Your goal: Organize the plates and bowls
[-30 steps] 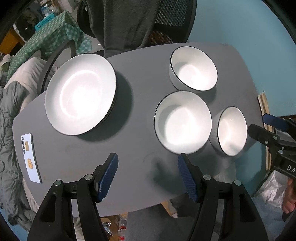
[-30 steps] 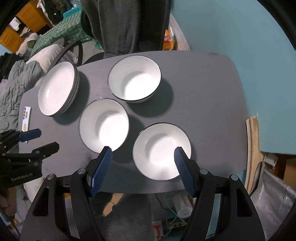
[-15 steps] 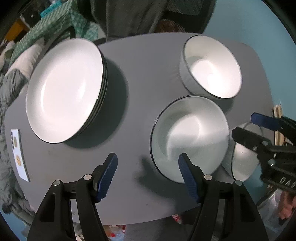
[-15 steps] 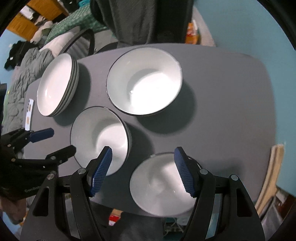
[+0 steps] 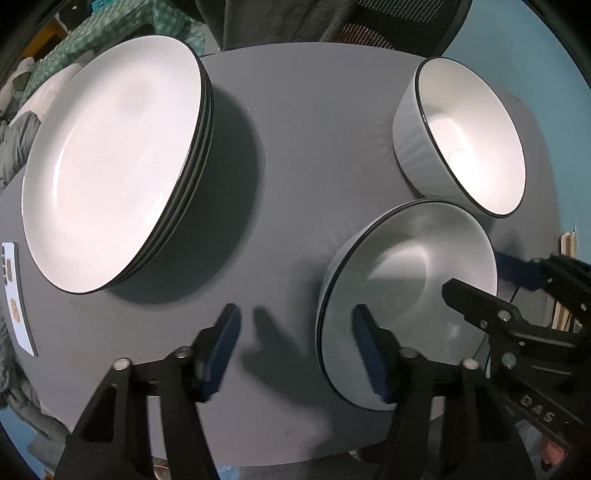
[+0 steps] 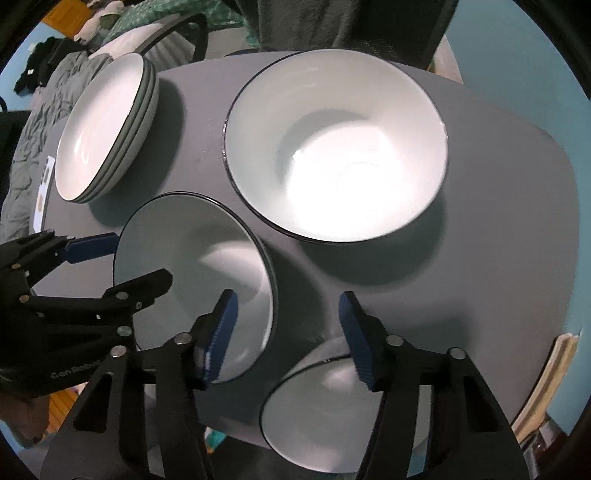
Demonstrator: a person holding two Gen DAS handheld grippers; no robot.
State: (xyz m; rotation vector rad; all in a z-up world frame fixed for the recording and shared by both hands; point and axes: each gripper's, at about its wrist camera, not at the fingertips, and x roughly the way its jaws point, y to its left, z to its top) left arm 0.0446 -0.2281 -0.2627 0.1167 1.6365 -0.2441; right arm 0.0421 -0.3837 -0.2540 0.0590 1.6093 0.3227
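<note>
Three white bowls with black rims and a stack of white plates point(image 5: 110, 166) sit on a grey round table point(image 5: 295, 129). My left gripper point(image 5: 293, 343) is open; its right finger reaches over the rim of the middle bowl point(image 5: 406, 295). My right gripper point(image 6: 288, 332) is open; its left finger is over the middle bowl point(image 6: 192, 280) and its right finger above the near bowl point(image 6: 325, 413). The far bowl point(image 6: 336, 147) stands apart; it also shows in the left wrist view point(image 5: 461, 136). The plate stack also shows in the right wrist view point(image 6: 107, 125).
A phone point(image 5: 14, 295) lies at the table's left edge. A dark chair with clothes point(image 5: 332, 18) stands behind the table. A teal wall point(image 6: 535, 55) is to the right, and wooden boards point(image 6: 546, 380) lean below the table's right edge.
Both grippers have moved down and forward, closer to the table. The bowls now look much bigger, and the fingers now overlap the middle and near bowls.
</note>
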